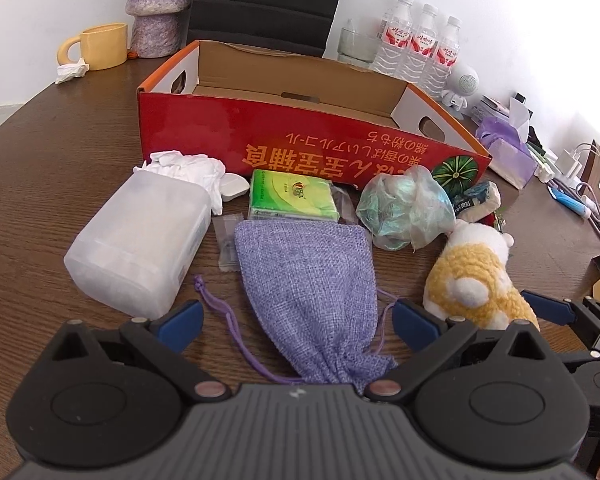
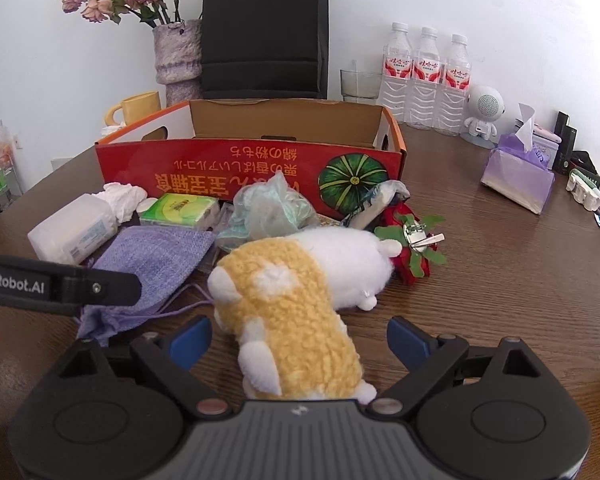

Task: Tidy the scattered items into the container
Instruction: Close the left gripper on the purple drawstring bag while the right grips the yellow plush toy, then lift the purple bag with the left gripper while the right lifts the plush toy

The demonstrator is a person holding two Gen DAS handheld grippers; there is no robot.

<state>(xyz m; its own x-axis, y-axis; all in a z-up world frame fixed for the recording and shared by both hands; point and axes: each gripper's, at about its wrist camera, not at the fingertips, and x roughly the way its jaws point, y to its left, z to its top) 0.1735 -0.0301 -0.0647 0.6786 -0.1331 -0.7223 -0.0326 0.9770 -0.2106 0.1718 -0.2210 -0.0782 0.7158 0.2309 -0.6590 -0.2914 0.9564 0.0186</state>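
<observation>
A red cardboard box (image 1: 260, 140) (image 2: 204, 168) stands open at the back of the table. In front of it lie a purple drawstring pouch (image 1: 308, 280) (image 2: 156, 256), a white plastic jar (image 1: 140, 236) (image 2: 72, 228), a green tissue pack (image 1: 292, 196) (image 2: 180, 208), a crumpled plastic bag (image 1: 404, 208) (image 2: 268, 208) and a yellow-and-white plush toy (image 1: 468, 280) (image 2: 296, 304). My left gripper (image 1: 296, 322) is open, its blue pads on either side of the pouch without touching it. The right gripper (image 2: 300, 340) is open around the plush's rear, with gaps on both sides.
A yellow mug (image 1: 100, 46), a vase (image 2: 178, 60), a black bag (image 2: 264, 36), three water bottles (image 2: 426, 80), a glass (image 2: 360, 84), a white speaker figure (image 2: 484, 114) and a purple tissue box (image 2: 516, 176) line the back. A red artificial flower (image 2: 410, 256) lies right of the plush.
</observation>
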